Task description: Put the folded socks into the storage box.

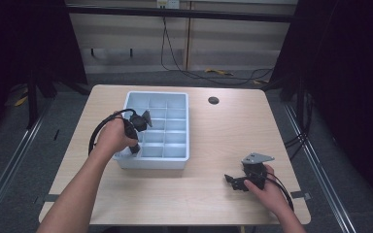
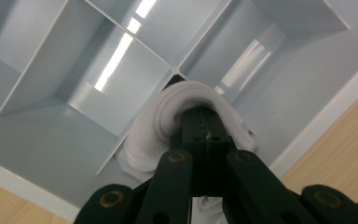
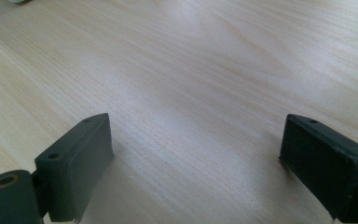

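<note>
Your left tool (image 2: pixel 204 128) is pressed together on a soft white thing, a wad of folded cloth or foam (image 2: pixel 168 116), which bulges out around both sides of the black jaws. You are holding it down inside the pale blue compartment tray (image 1: pixel 158 162), at the near-left corner as the high view shows it, where your left hand (image 1: pixel 114 138) hangs over the tray's front edge. In the left gripper view the white wad sits just at a crossing of the dividers (image 2: pixel 121 46), so I cannot tell for certain which cell it will land in; it seems to lean toward the one nearest the tray's outer wall.

Your right tool (image 3: pixel 196 154) is spread wide with nothing between its jaws, resting low over the bare bench (image 3: pixel 191 56) well to the right of the tray, near the front edge in the high view (image 1: pixel 245 180).

By my reading, you are in the placing step: the wad is carried in and is about to be set down. The next move calls for getting the wad clear of the divider and fully inside one cell, then spreading the left tool so it drops free. Because the thing is soft and springy, it may cling to the pads or catch on a wall as you lift, so draw straight up and slowly.
</note>
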### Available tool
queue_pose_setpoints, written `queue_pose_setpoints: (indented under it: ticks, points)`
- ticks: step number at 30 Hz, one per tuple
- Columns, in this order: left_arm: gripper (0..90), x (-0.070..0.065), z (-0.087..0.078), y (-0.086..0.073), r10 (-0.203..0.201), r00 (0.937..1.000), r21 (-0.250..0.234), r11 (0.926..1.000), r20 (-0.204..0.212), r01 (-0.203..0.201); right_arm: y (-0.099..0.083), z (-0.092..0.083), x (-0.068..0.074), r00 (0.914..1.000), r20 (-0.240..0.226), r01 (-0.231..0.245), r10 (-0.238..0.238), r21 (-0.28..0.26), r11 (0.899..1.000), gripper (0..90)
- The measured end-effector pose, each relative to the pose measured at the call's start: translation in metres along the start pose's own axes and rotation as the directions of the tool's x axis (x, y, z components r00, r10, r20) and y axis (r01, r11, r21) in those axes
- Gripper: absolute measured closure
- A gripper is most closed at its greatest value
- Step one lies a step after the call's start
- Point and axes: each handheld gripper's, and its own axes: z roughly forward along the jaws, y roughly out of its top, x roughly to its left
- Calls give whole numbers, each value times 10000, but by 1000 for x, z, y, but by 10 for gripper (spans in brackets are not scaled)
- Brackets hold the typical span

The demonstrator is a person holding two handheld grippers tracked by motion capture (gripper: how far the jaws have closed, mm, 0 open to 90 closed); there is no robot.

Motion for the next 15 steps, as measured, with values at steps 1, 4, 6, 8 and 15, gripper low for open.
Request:
queue_pose_setpoints:
  ticks: [1, 4, 6, 8, 15]
  points:
    - [900, -1, 3, 0, 37, 10000, 120, 9999, -86, -36, 0, 0, 0, 10000, 0, 15, -15, 10, 10000, 83]
    - [900, -2, 6, 0, 77, 9998, 192, 9998, -176, -74, 0, 0, 0, 10000, -2, 15, -15, 10, 10000, 82]
    - [900, -2, 7, 0, 82, 9998, 153, 9999, -164, -79, 0, 0, 0, 10000, -3, 21, -21, 8, 10000, 83]
    - [900, -1, 8, -1, 40, 9999, 75, 10000, -97, -40, 0, 0, 0, 10000, -5, 19, -19, 9, 10000, 83]
    - [900, 0, 20, -3, -168, 9998, 108, 9998, -106, 169, 0, 0, 0, 10000, -22, -5, 5, 16, 10000, 83]
